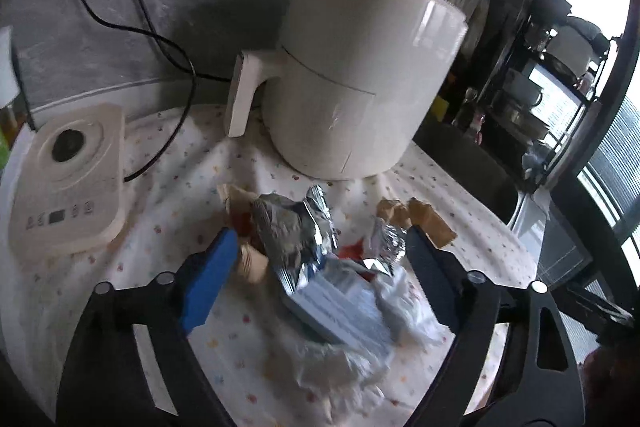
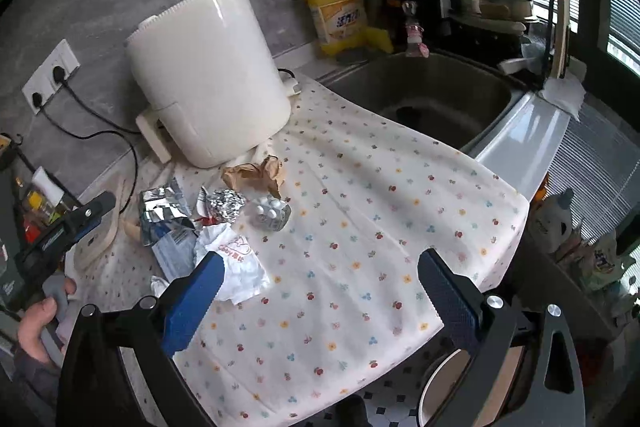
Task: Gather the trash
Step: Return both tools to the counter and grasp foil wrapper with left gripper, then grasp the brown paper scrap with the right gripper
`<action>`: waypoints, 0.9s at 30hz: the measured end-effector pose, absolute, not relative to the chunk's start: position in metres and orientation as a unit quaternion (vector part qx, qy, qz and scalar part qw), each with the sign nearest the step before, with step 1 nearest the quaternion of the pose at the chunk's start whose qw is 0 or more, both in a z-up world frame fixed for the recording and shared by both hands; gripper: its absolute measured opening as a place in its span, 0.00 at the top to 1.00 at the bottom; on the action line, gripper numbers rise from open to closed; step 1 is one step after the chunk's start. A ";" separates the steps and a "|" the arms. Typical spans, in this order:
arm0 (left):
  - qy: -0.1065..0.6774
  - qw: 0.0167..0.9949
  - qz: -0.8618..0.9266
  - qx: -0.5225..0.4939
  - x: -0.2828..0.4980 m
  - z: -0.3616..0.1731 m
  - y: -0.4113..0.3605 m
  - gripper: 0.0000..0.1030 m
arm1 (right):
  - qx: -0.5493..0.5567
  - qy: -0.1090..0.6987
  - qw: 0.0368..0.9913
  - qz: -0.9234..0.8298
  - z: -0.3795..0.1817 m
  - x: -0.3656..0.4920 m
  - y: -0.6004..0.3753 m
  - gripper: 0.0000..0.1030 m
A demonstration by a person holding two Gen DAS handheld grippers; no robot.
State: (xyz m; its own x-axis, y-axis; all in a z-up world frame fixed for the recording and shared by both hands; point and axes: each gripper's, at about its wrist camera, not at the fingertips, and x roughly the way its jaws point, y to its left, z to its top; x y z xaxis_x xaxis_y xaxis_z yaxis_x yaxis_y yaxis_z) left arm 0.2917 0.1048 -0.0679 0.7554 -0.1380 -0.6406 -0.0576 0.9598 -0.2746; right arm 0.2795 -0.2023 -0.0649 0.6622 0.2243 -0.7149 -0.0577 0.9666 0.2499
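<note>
A pile of trash lies on the floral cloth in front of the air fryer: a crumpled foil wrapper, a blue-and-white packet, a small foil ball, white crumpled paper, brown crumpled paper and a blister pack. My left gripper is open and low over the pile, its blue pads either side of the foil wrapper and packet without pressing on them. My right gripper is open over bare cloth to the right of the pile, nothing between its fingers.
A white air fryer stands just behind the trash, and a flat white appliance with a cable lies to its left. A steel sink, a yellow soap bottle and a dish rack are at the right. A hand holds the left gripper.
</note>
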 end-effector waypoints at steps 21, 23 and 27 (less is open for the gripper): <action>0.380 0.909 -0.046 -0.162 0.340 -0.099 0.146 0.74 | 0.067 0.435 0.894 0.084 -0.087 0.370 -0.139 0.34; 0.370 0.913 -0.049 -0.166 0.336 -0.093 0.151 0.75 | 0.065 0.440 0.891 0.088 -0.091 0.383 -0.132 0.39; 0.350 0.918 -0.040 -0.180 0.329 -0.082 0.166 0.75 | 0.052 0.448 0.887 0.094 -0.102 0.402 -0.119 0.42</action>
State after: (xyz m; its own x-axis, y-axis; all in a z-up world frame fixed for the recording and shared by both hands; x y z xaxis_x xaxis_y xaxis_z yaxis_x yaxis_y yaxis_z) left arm 0.3290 0.1662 -0.0815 0.7519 -0.1991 -0.6285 -0.0528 0.9321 -0.3584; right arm 0.4019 -0.1186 -0.1015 0.5805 0.2136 -0.7857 -0.1208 0.9769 0.1763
